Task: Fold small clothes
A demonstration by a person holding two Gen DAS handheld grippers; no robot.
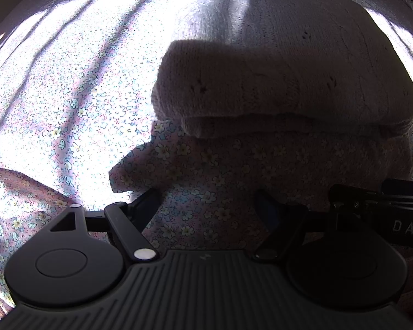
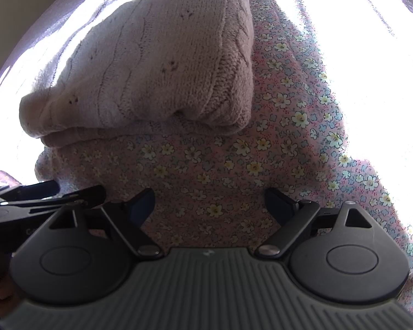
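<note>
Sunlit floral sheet (image 1: pixel 68 126) under a folded pink knit sweater (image 2: pixel 157 63)

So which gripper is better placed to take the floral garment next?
Roughly even, slightly the right gripper: its open fingers sit over well-lit floral garment below the folded pink knit. The left gripper is open too, in shadow.

Before me lies a floral sheet (image 1: pixel 68 137), pink with small blue and yellow flowers, creased in long folds and half bleached by hard sunlight. Past it I see a plain lilac cover (image 1: pixel 206 5), nubbly and striped with shadow.
</note>
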